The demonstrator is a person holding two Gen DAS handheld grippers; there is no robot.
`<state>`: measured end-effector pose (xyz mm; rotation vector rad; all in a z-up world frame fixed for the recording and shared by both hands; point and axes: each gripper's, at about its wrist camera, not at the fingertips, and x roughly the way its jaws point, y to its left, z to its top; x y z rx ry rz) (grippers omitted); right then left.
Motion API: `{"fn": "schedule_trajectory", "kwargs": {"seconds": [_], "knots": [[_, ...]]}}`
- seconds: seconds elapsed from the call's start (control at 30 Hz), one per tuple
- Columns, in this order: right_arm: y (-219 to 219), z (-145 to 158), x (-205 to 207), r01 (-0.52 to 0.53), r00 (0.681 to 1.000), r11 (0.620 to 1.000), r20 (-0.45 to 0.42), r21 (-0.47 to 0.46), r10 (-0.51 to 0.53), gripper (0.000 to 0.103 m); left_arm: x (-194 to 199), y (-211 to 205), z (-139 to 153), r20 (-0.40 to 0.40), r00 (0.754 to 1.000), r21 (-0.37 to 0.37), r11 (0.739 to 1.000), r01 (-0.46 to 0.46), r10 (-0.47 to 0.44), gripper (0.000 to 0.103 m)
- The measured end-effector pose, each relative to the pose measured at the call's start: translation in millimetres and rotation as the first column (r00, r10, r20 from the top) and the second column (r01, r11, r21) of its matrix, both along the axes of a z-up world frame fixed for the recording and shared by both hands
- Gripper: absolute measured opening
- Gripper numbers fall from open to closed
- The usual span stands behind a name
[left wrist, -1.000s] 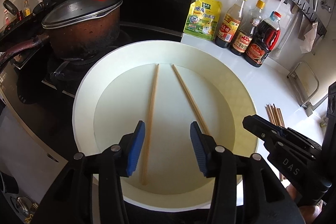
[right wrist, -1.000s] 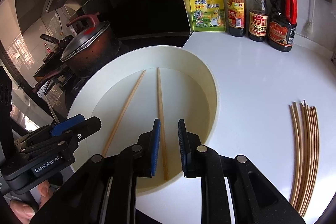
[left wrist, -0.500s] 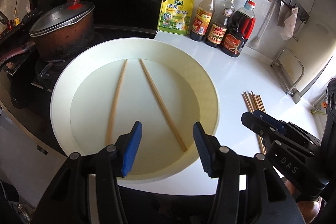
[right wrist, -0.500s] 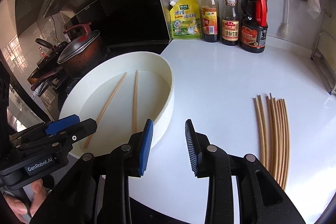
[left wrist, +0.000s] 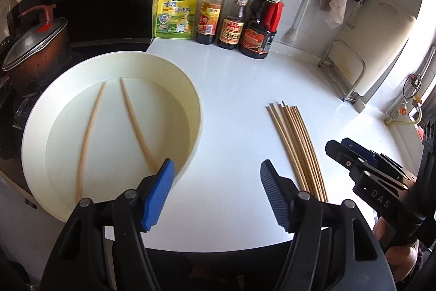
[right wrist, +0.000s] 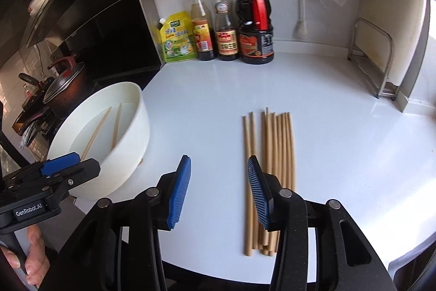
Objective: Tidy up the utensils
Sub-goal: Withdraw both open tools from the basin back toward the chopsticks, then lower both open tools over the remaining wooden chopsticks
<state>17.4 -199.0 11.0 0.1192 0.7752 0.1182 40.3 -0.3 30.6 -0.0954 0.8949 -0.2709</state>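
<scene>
Both tools are off the basin now: the right gripper (right wrist: 216, 188) has just been spreading its jaws, nothing between them, nosing toward the chopstick bundle (right wrist: 272, 176) lying near on the white counter (right wrist: 340, 154). Best to single out one outer stick and pinch it mid-length. The left gripper (left wrist: 215, 194), also just widening and empty, hovers beside the white basin (left wrist: 193, 100), two chopsticks (left wrist: 133, 122) inside. Far back: sauce bottles (right wrist: 254, 26), well clear.
</scene>
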Motion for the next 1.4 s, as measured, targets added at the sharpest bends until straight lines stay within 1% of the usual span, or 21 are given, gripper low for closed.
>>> {"fn": "schedule_trajectory", "kwargs": {"seconds": [0.1,0.23,0.3,0.4,0.5,0.67,0.83,0.9,1.03,1.13,1.23,1.4], "knots": [[-22,-7,-5,0.039,0.999,0.999,-0.013,-0.014,-0.040,0.046,-4,-17,-4,0.006,1.000,-0.001,1.000,0.024,-0.024,0.073],[-49,-21,-9,0.079,0.996,0.997,-0.038,-0.022,-0.079,0.047,-5,-40,-12,-0.004,0.999,-0.017,0.999,0.046,-0.046,0.075],[-60,-28,-8,0.090,0.995,0.996,-0.050,-0.024,-0.092,0.048,-5,-53,-15,-0.006,0.998,-0.017,0.998,0.057,-0.057,0.081],[-74,-38,-6,0.100,0.993,0.995,-0.064,-0.024,-0.102,0.048,-5,-71,-19,0.000,0.998,-0.001,0.998,0.065,-0.065,0.083],[-86,-48,1,0.104,0.991,0.994,-0.084,-0.025,-0.105,0.048,-2,-84,-26,-0.002,0.999,0.026,0.998,0.053,-0.053,0.087],[-97,-68,16,0.096,0.986,0.995,-0.133,-0.026,-0.098,0.049,8,-96,-45,-0.047,0.998,0.013,0.999,0.031,-0.031,0.087],[-100,-77,30,0.081,0.985,0.997,-0.152,-0.018,-0.083,0.049,16,-104,-58,-0.046,0.999,0.042,0.999,-0.007,0.009,0.087],[-99,-81,35,0.080,0.984,0.997,-0.159,-0.023,-0.083,0.049,20,-105,-66,-0.065,0.998,0.041,0.999,-0.016,0.018,0.087],[-95,-89,43,0.064,0.983,0.996,-0.171,-0.055,-0.073,0.049,26,-107,-79,-0.101,0.994,0.063,0.997,-0.031,0.038,0.087],[-92,-95,47,0.051,0.981,0.996,-0.186,-0.072,-0.064,0.049,29,-105,-82,-0.101,0.993,0.066,0.996,-0.054,0.060,0.087],[-92,-96,48,0.051,0.980,0.996,-0.189,-0.068,-0.063,0.049,33,-104,-86,-0.110,0.991,0.069,0.995,-0.066,0.074,0.087],[-93,-96,47,0.049,0.980,0.996,-0.188,-0.072,-0.062,0.049,37,-105,-91,-0.136,0.988,0.046,0.997,-0.069,0.075,0.087]]}}
